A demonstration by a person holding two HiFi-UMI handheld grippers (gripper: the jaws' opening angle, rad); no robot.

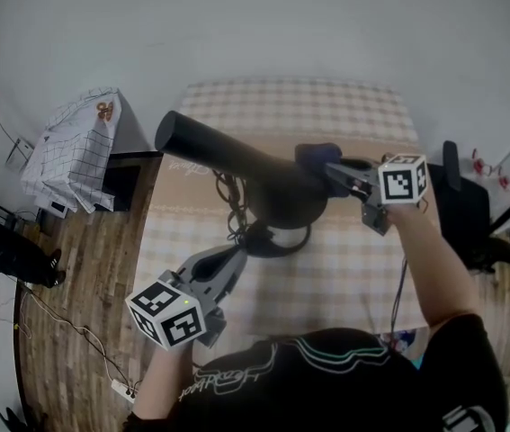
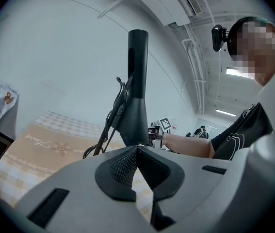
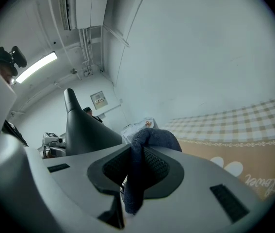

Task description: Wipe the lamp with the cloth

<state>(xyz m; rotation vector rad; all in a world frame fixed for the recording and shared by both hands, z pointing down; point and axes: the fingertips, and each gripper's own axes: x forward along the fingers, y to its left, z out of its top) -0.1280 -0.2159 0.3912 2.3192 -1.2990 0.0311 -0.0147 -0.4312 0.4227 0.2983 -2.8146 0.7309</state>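
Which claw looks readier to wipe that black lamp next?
The right claw: it grips the blue cloth close beside the lamp; the left claw is shut and empty.

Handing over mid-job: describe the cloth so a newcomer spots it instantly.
On the checked table stands a tall black lamp. Beside its flared body, the right gripper is shut on the cloth: a small dark blue wad, the only soft blue thing among black and grey hardware.

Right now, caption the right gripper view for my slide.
Right gripper clamps a dark blue cloth beside the black lamp, checked tablecloth behind.
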